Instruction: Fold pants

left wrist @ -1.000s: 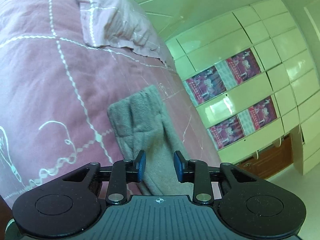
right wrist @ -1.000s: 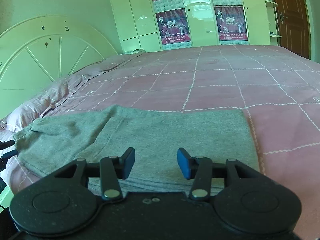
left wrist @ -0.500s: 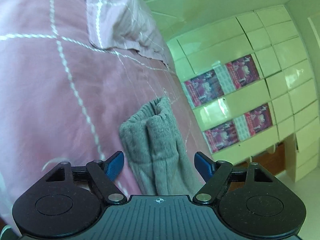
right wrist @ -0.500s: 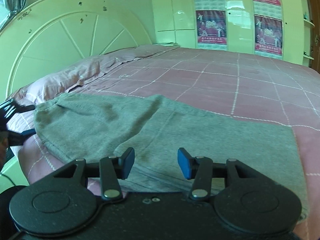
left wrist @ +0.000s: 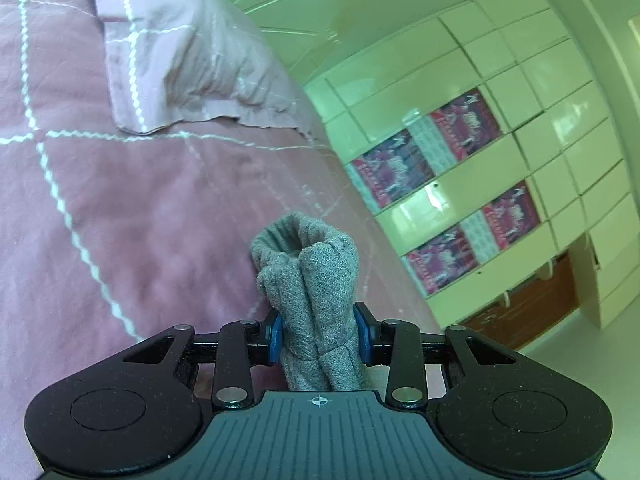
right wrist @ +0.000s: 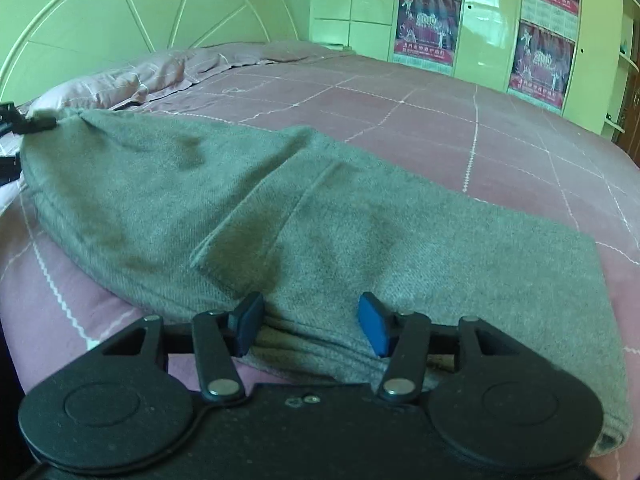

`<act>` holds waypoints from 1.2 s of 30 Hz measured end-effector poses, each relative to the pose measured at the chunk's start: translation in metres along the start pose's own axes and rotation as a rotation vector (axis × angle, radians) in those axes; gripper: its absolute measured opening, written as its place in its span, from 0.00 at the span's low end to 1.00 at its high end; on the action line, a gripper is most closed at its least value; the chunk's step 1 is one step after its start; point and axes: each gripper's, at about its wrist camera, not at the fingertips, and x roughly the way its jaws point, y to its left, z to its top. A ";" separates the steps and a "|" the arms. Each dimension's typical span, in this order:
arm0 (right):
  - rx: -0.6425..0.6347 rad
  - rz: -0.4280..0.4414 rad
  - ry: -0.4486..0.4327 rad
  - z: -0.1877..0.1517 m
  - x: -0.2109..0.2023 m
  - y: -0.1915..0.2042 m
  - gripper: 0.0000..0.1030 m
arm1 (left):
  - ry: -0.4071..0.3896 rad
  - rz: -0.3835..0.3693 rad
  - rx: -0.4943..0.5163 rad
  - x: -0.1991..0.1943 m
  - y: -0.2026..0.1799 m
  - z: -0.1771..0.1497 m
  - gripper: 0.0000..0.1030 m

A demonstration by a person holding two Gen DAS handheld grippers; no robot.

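the left gripper (left wrist: 319, 334) is clamping a bunched end of the grey pants (left wrist: 310, 280), its blue pads (left wrist: 275, 336) pressing in from both sides so the cloth is puckering into thick folds between them. behind that bundle the pink quilted bedspread (left wrist: 120, 208) is stretching away toward a pink pillow (left wrist: 188, 56) and a pale cupboard wall hung with red posters (left wrist: 428, 152).

from the right wrist camera, the pants (right wrist: 320, 216) are lying spread across the bedspread (right wrist: 440, 120) near its front edge, one end drawn up toward the left gripper (right wrist: 28, 126) at the far left of the view. the right gripper (right wrist: 311, 330) is sitting at the near edge of the fabric, its fingers parted and gripping nothing, the cloth lying under and between the blue pads (right wrist: 374, 328). a cream headboard (right wrist: 132, 20) is curving behind the pillows.
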 end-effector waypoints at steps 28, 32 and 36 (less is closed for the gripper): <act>0.994 0.047 -0.425 -0.116 -0.129 -0.250 0.62 | 0.353 -0.280 0.879 0.002 -0.321 -0.274 0.81; 0.982 0.272 -0.359 -0.100 -0.102 -0.241 0.62 | 0.319 -0.154 0.886 -0.054 -0.273 -0.241 0.81; 1.013 0.342 -0.242 -0.089 -0.080 -0.228 0.62 | 0.324 -0.042 0.885 -0.085 -0.225 -0.218 0.81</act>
